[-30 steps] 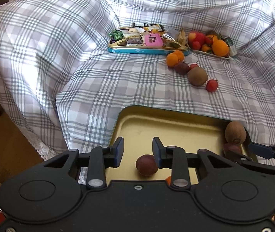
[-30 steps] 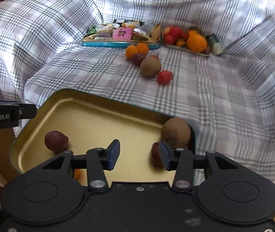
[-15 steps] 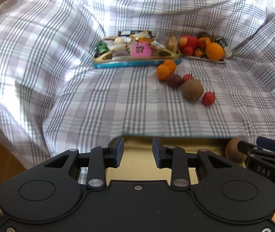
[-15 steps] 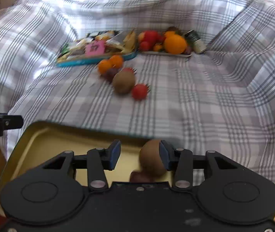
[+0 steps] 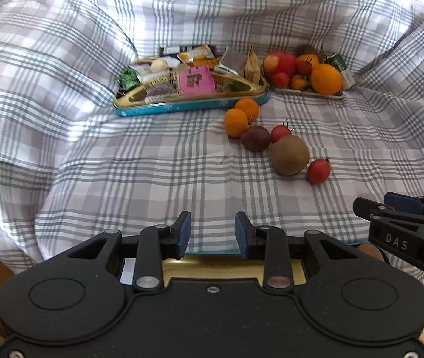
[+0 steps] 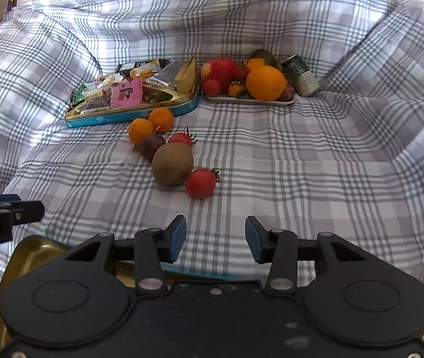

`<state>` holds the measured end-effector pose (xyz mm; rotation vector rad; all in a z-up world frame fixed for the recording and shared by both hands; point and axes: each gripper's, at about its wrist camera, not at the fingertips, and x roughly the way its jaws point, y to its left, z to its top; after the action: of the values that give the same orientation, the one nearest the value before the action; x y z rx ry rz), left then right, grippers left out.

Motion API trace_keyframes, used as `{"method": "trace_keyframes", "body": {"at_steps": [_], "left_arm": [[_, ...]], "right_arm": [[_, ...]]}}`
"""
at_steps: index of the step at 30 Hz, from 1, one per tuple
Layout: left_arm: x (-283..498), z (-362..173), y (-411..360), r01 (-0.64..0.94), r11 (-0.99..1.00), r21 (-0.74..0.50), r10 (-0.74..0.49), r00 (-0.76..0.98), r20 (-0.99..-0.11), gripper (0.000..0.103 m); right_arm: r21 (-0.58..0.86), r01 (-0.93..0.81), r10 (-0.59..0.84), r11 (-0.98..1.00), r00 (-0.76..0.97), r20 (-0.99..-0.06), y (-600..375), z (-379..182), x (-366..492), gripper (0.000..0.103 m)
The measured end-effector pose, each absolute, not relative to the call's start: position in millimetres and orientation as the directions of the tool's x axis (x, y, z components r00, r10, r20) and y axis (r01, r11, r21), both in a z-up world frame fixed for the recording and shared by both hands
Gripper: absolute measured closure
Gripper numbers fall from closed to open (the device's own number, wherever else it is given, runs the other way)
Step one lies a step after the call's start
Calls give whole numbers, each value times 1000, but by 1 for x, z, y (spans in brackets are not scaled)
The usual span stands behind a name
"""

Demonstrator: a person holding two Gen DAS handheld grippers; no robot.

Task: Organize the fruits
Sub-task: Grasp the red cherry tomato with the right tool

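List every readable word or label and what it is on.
"DAS": on the right gripper, seen from the left wrist.
"obot.AI", start cut off: on the left gripper, seen from the right wrist.
Snack wrappers and can: print too small to read.

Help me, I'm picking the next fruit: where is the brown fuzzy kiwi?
The brown fuzzy kiwi lies loose on the checked cloth, left of centre in the right wrist view, between the dark purple plum and the nearest red tomato.

Black grippers — blue-padded jaws, silver screws, perhaps "DAS" lettering.
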<state>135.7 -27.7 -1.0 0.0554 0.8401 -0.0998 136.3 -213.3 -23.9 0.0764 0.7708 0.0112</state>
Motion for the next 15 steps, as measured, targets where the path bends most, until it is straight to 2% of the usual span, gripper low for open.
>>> {"method": "trace_keyframes", "body": {"at_steps": [15], "left_arm": [[192,-29,-28,110,994,-1,-68,604,-794,61]], "right_arm": [[42,-44,60,998,668,-742,-200,-49,208,57]]}}
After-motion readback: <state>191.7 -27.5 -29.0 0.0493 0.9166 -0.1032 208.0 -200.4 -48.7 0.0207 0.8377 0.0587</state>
